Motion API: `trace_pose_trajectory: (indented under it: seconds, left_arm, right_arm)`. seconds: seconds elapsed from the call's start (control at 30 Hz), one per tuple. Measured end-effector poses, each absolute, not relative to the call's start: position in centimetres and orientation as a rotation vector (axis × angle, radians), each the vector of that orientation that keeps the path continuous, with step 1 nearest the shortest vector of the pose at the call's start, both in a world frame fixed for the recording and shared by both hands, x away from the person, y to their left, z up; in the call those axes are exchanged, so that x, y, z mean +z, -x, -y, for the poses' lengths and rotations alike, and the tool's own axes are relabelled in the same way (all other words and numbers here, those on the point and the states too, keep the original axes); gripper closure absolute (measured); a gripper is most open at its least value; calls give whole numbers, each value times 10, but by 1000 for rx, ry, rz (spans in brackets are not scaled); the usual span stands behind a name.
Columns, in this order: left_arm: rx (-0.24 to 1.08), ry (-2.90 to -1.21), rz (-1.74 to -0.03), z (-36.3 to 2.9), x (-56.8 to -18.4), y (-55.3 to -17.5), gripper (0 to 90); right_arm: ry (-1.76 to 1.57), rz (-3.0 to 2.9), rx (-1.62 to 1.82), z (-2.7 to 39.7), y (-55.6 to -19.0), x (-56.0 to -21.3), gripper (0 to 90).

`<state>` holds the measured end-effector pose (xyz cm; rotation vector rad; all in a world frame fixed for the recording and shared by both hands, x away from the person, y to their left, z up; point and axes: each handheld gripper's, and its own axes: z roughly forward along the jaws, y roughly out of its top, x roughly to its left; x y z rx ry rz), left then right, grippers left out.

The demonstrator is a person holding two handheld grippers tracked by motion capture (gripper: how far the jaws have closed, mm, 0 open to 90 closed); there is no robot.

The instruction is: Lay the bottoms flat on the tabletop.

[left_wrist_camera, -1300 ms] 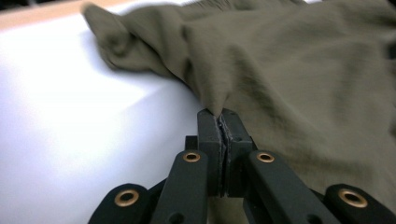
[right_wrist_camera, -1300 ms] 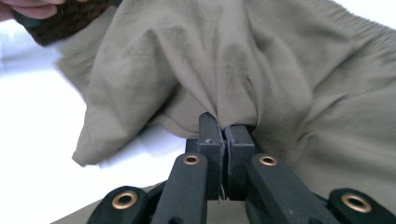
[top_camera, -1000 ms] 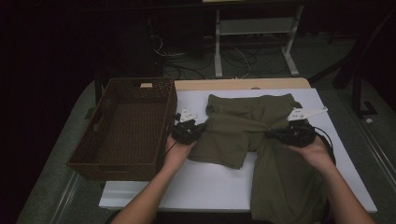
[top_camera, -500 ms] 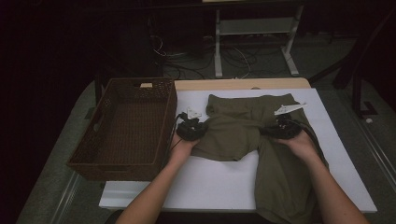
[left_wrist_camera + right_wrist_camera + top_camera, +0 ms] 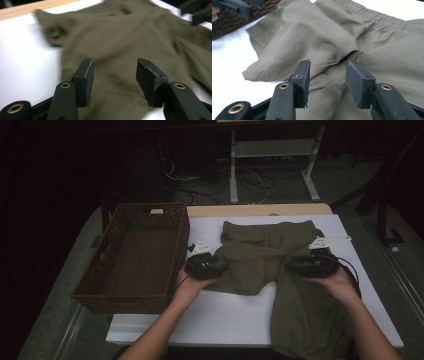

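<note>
While both pairs of jaws have just been opening, nothing is gripped.
The olive trousers (image 5: 280, 270) lie between left gripper (image 5: 220, 266) and right gripper (image 5: 292, 264); their lower leg is cut off.

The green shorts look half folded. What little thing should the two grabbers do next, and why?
Probably take hold of the long leg that hangs over the near table edge and fold it up. The left gripper and right gripper have just been opening, with nothing pinched between the jaws. One leg of the green shorts already lies folded across, and the brown basket waits beside them.
</note>
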<state>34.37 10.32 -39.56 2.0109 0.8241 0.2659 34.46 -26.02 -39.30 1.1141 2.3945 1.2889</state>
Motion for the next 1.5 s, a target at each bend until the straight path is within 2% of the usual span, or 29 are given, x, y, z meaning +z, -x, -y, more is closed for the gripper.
trace_pose_trajectory:
  seconds: [0.27,0.5,0.6,0.77,0.83,0.9,1.13,1.4,1.5]
  left_arm:
    - [164,-2155,-605,-67,-413,-317,464]
    - [188,-2287,-524,-47,-430,-314,394]
    - [249,-2329,-508,-42,-437,-314,390]
    - [351,-2317,-549,-42,-440,-326,645]
    - [348,-2299,-584,-46,-438,-334,748]
    - [329,-2262,-639,-53,-437,-344,812]
    - [279,-2219,-745,-69,-439,-362,832]
    - [268,-2221,-746,-71,-439,-363,835]
    - [261,-2222,-743,-71,-439,-363,835]
  right_arm:
    - [-1045,-2450,1296,247,-332,-394,541]
    - [-1039,-2477,1290,243,-333,-399,541]
    - [-1042,-2478,1296,243,-334,-399,541]
    - [-1015,-2500,1290,237,-333,-400,542]
    - [-1005,-2511,1290,234,-332,-400,545]
    - [-981,-2529,1296,228,-330,-401,553]
    - [-868,-2629,1295,193,-327,-408,559]
    - [-856,-2702,1158,145,-339,-431,487]
    - [-849,-2716,1061,134,-342,-441,532]
